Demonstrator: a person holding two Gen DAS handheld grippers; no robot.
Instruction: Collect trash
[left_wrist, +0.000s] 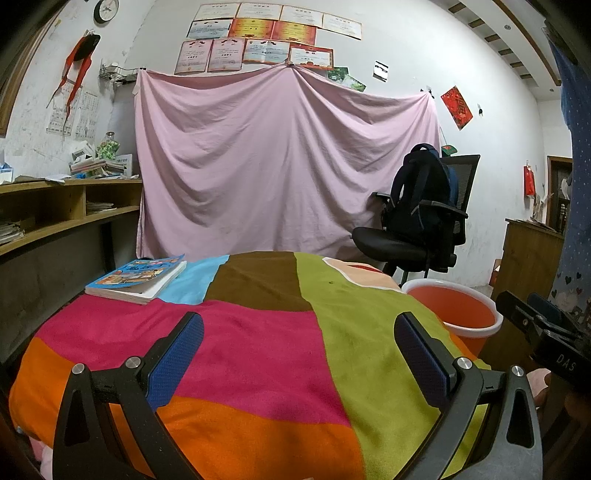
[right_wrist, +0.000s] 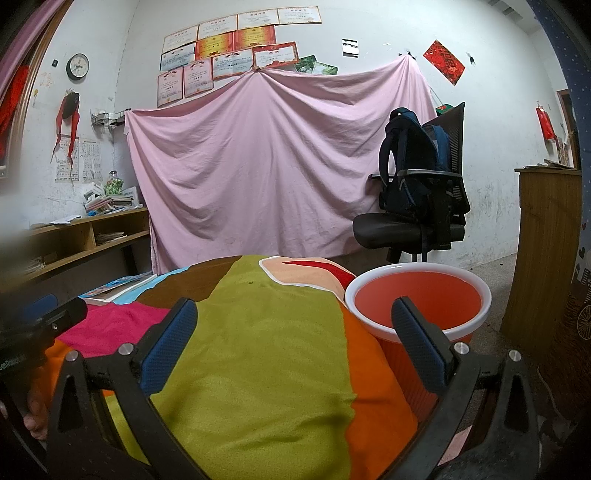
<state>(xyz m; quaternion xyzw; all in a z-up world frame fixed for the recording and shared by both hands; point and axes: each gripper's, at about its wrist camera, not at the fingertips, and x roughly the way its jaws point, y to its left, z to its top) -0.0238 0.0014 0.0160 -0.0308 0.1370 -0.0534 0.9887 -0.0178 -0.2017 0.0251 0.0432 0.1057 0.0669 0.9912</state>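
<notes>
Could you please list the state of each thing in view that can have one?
Left gripper: open, empty.
Right gripper: open, empty.
Bin: upright beside the table, nothing visible inside.
Book: closed, flat on the blanket.
Backpack: upright on the chair.

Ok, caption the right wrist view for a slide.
Open right tool over patchwork blanket, orange bin just beyond.

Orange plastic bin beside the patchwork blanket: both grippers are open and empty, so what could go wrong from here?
1. The only scrap visible is a tiny dark speck on the green patch; open fingers may pinch the colourful patchwork blanket instead.
2. The orange plastic bin with the white rim sits just off the blanket's edge, so a nudge from the right gripper could tip it.
3. The illustrated paperback book could be mistaken for trash by the left gripper.
</notes>
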